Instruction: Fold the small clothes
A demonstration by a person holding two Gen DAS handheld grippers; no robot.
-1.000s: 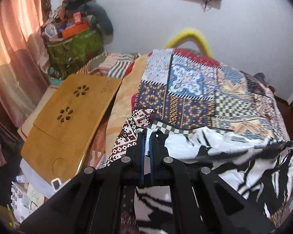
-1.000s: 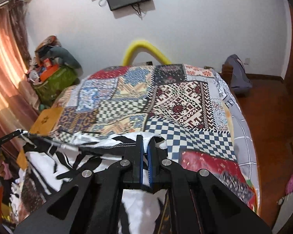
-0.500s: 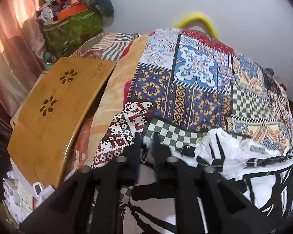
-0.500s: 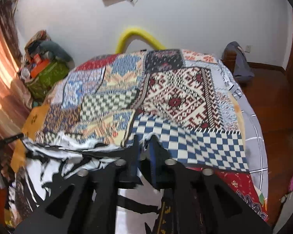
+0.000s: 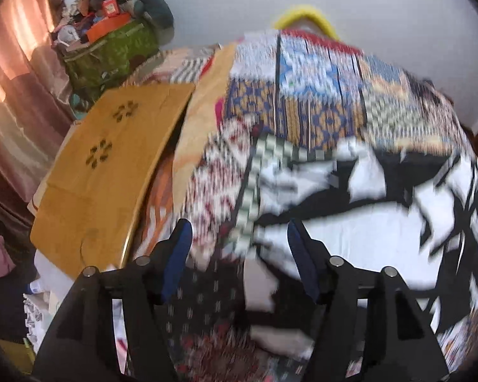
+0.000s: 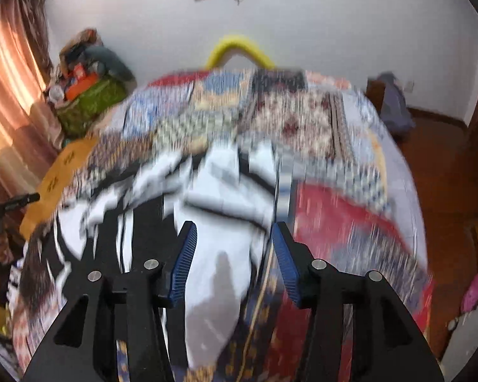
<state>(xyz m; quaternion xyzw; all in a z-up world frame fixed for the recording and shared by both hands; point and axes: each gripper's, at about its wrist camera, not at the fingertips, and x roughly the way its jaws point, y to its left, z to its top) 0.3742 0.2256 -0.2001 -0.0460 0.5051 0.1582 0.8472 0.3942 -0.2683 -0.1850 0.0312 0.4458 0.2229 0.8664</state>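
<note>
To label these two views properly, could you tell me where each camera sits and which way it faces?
Left wrist: on the left gripper, angled down at the bed's left edge and wooden tray.
Right wrist: on the right gripper, angled down at the bed's right side.
Shared: black-and-white garment, patchwork bedspread, yellow tube.

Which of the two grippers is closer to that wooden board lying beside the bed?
Left. The left gripper hangs open right beside the wooden board. The right gripper, also open, is over the black-and-white garment, with the board far off at its left.
</note>
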